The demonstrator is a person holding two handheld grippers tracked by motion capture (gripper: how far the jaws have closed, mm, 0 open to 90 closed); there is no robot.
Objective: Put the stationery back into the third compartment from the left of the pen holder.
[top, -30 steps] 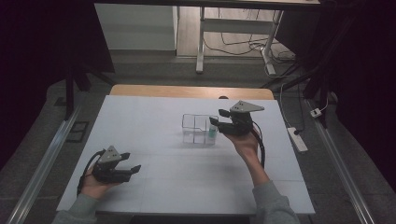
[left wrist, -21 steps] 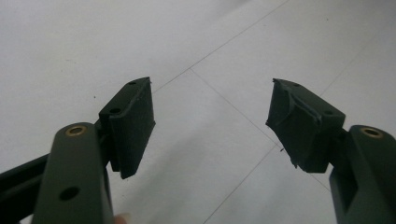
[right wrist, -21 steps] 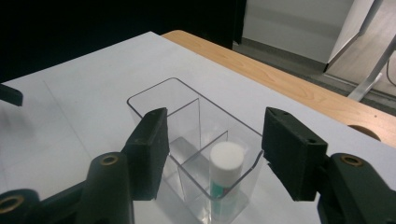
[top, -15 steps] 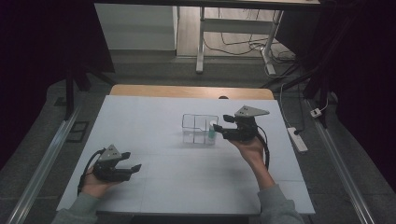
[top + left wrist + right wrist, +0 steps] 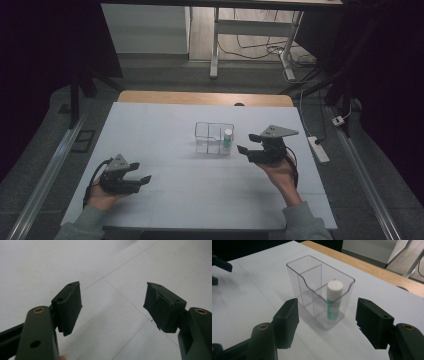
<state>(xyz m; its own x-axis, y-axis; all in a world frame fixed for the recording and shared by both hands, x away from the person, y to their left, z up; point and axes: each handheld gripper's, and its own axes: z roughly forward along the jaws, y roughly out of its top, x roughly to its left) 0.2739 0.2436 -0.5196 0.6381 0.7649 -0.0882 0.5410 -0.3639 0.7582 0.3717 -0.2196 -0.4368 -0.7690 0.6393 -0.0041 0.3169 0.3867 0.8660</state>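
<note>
- The glue stick [image 5: 334,302] stands upright, its long axis vertical, in the end compartment of the clear plastic organizer [image 5: 312,280] on the white table [image 5: 160,125]; we see a white cap over a green-and-white label.
- It lies straight ahead of our right gripper [image 5: 327,322], just beyond the jaws, which have just been opening and hold nothing (organizer wall between).
- Our left gripper [image 5: 142,179], well apart near the table's front edge, is released and empty, so the right hand is nearer.

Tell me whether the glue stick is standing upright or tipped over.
Upright. The glue stick stands on its base inside the clear organizer, white cap on top, in the near compartment.
</note>
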